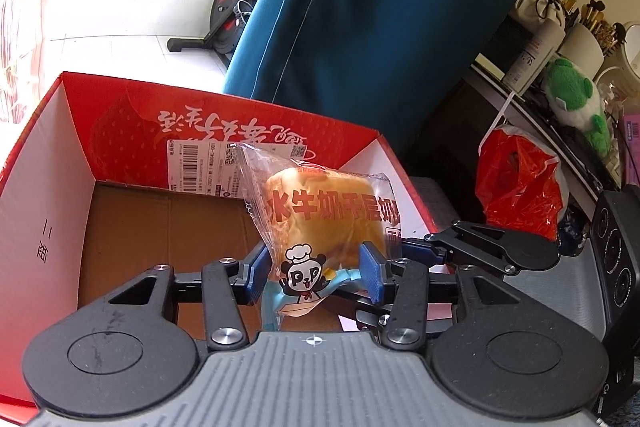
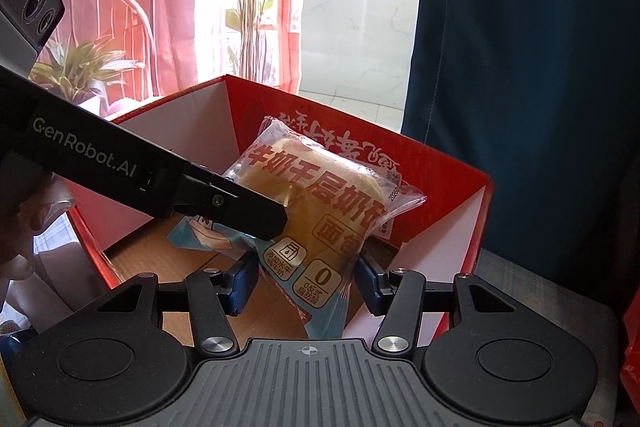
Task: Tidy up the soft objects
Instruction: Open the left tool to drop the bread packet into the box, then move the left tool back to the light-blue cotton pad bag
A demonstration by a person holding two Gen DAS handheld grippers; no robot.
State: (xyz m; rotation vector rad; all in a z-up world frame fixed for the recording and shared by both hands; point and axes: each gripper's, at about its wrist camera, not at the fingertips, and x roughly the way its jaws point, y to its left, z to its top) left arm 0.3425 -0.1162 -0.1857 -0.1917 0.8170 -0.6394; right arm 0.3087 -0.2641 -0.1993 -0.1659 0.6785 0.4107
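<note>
Teal curtain and a bright tiled floor fill the background, and below them I have an open red carton point(image 1: 224, 131) with a bare cardboard floor. Nearest me, my left gripper point(image 1: 316, 271) is clamped on the lower end of a wrapped bread bun point(image 1: 328, 215), while my right gripper point(image 2: 306, 283) brackets the same packet's other end, blue pads point(image 2: 244, 283) at its sides though I cannot tell whether they press it. I judge this the placing step: the bun hangs above the carton's floor, so next I lower and release.
</note>
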